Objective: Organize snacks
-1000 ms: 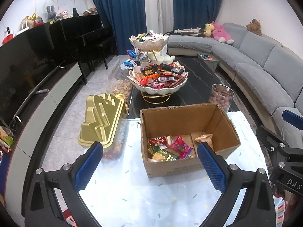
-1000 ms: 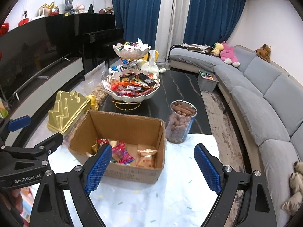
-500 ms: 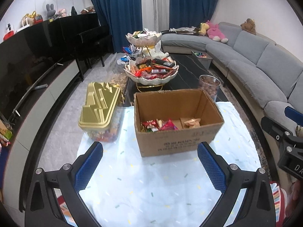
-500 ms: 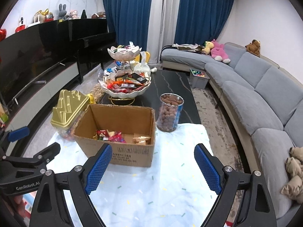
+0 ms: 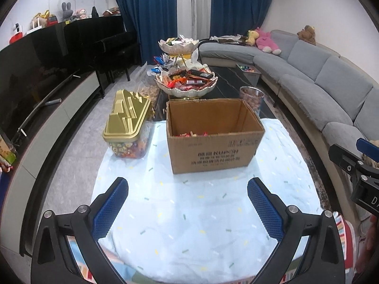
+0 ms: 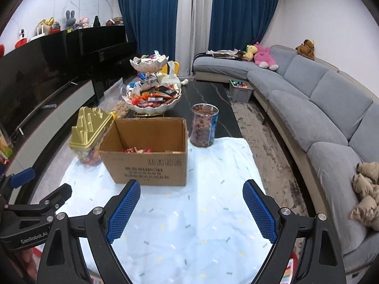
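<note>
1. Left gripper point(image 5: 187, 197) spread wide, blue pads point(image 5: 110, 207) far apart with nothing between them, nothing touched; hovering over the pale blue cloth point(image 5: 189, 224) at 6 o'clock of the left wrist view.
2. Right gripper point(image 6: 190, 200) likewise wide open, empty, blue pads point(image 6: 123, 213) clear of everything, hanging above the same cloth point(image 6: 201, 224) at 6 o'clock of the right wrist view.
3. Seen from each other: right gripper's black body at 3 to 4 o'clock in the left view, left gripper's body at 8 o'clock in the right view.
4. Just beyond the fingers, toward 12 o'clock: open cardboard box point(image 5: 213, 151) standing on the cloth, flaps up, printed text on its near face; near the right gripper's left pad in the right view point(image 6: 146, 163), not touching.
5. Inside the box, low against the bottom: wrapped snacks point(image 5: 193, 133), red and orange, only their tops visible over the near wall point(image 6: 136, 150).
6. At 10 o'clock of the box: clear tub with a gold stepped lid point(image 5: 128, 116), full of colourful sweets, just beside the box's left wall.
7. At 1 o'clock of the box: clear round jar of brown balls point(image 6: 204, 125), open at the top, standing at the cloth's far edge.
8. Farther at 12 o'clock, on the dark table: two-tier white bowl stand point(image 5: 186, 82) heaped with packets.
9. At 2 to 3 o'clock: grey curved sofa point(image 6: 319, 99) with plush toys.
</note>
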A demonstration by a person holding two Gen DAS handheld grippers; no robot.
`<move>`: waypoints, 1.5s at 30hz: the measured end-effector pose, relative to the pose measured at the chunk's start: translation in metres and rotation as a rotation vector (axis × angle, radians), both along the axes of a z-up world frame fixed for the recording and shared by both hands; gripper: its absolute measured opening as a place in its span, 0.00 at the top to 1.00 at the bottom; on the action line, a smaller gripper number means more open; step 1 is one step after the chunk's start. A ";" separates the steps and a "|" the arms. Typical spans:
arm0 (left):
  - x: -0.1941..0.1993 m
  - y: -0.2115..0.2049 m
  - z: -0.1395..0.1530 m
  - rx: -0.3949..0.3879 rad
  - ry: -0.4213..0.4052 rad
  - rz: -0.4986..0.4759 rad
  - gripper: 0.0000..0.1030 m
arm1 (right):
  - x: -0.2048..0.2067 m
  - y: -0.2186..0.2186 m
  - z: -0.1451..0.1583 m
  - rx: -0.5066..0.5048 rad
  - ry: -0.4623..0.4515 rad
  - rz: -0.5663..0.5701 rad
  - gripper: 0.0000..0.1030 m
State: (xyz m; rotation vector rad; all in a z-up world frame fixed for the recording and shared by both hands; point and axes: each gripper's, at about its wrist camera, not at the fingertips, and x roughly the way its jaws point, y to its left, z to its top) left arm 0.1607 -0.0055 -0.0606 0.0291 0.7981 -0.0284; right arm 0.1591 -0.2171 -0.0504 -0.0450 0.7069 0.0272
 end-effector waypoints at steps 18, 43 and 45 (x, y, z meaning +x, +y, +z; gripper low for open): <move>-0.092 -0.004 0.004 0.001 -0.040 -0.004 0.01 | -0.087 -0.008 -0.006 0.021 0.011 0.003 0.14; -0.152 0.012 0.015 0.004 -0.105 0.083 0.01 | -0.129 -0.006 -0.003 0.065 -0.003 -0.033 0.14; -0.152 0.013 0.014 0.002 -0.102 0.084 0.01 | -0.130 -0.007 -0.002 0.066 -0.010 -0.039 0.14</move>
